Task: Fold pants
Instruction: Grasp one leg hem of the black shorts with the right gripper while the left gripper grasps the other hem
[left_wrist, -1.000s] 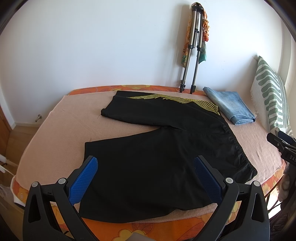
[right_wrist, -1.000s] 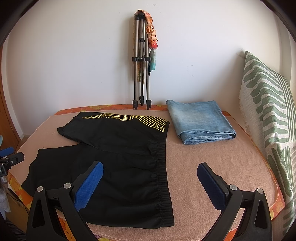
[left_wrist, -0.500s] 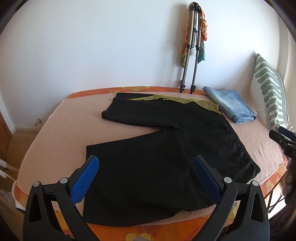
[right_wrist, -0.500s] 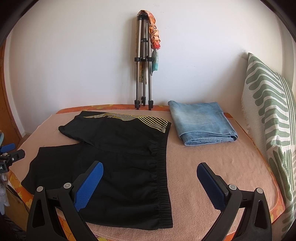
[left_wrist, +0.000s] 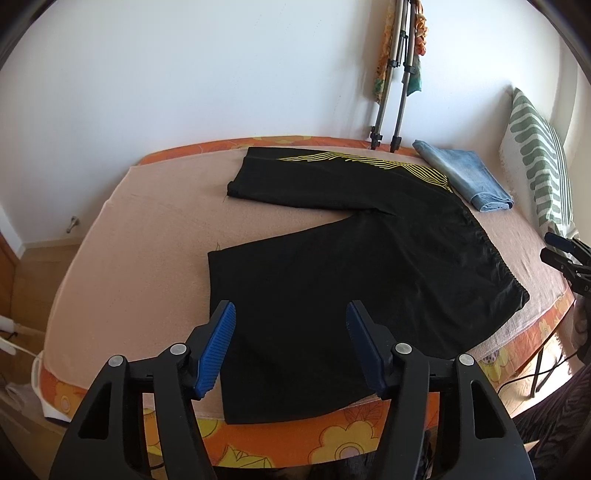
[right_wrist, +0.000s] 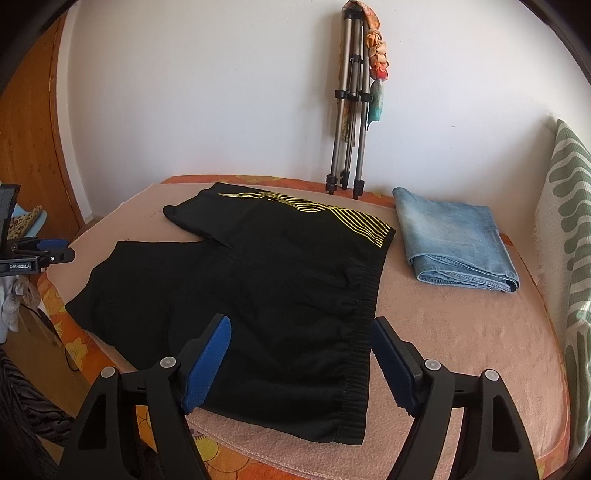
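Observation:
Black shorts (left_wrist: 354, 266) with yellow stripes lie spread flat on the pink-covered bed (left_wrist: 147, 229), legs to the left and waistband to the right. They also show in the right wrist view (right_wrist: 258, 280). My left gripper (left_wrist: 290, 345) is open and empty, hovering over the near leg close to its hem. My right gripper (right_wrist: 301, 363) is open and empty, hovering over the near end of the waistband (right_wrist: 360, 354). Neither touches the cloth.
Folded blue jeans (right_wrist: 454, 243) lie at the back right of the bed. A green-patterned pillow (right_wrist: 569, 229) stands at the right edge. A folded tripod (right_wrist: 349, 110) leans on the white wall behind. The bed's front edge has an orange flowered border (left_wrist: 332, 443).
Both grippers have narrowed their opening and moved in and down over the near edge of the shorts, the left over the leg, the right over the waistband. The shorts have not moved.

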